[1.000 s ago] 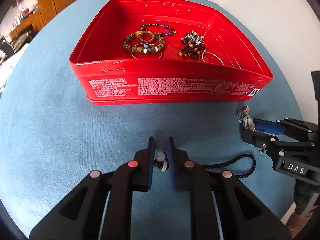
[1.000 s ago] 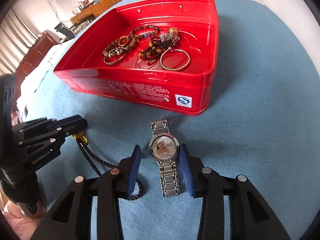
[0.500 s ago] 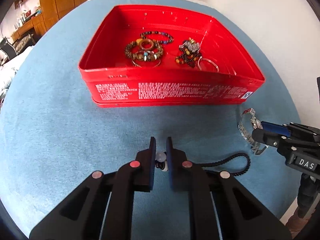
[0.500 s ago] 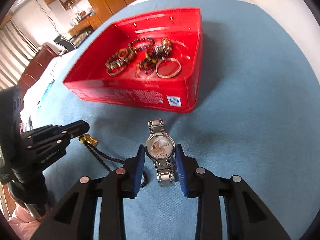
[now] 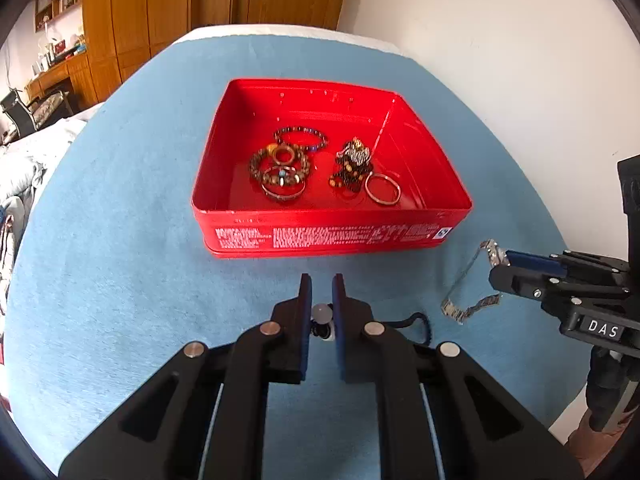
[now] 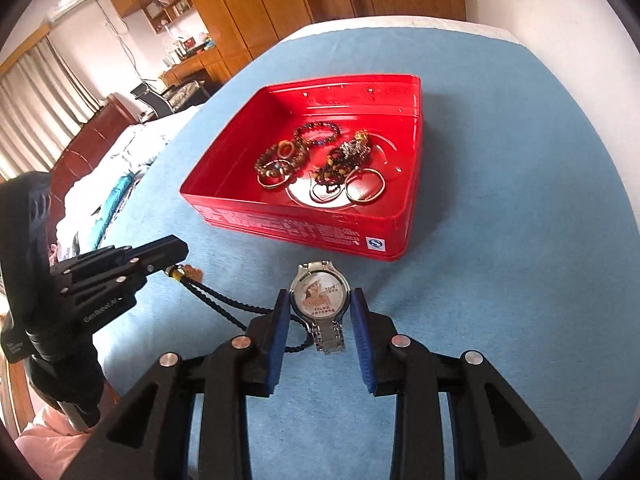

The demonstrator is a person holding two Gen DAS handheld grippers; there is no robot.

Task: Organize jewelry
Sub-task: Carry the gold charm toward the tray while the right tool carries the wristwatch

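Left wrist view: the left gripper [image 5: 320, 292] angles steeply down over the blue cloth [image 5: 120, 260], its fingers clamped on the pendant end of a black cord necklace [image 5: 418, 322], whose loop trails to the right. Beyond lies the red tin [image 5: 332, 236] of bracelets. Right wrist view: the right gripper [image 6: 320, 304] grasps a silver watch [image 6: 320, 292] by its case. Since a second ago, both grippers have risen, lifting necklace and watch off the cloth; the tin looks farther away.
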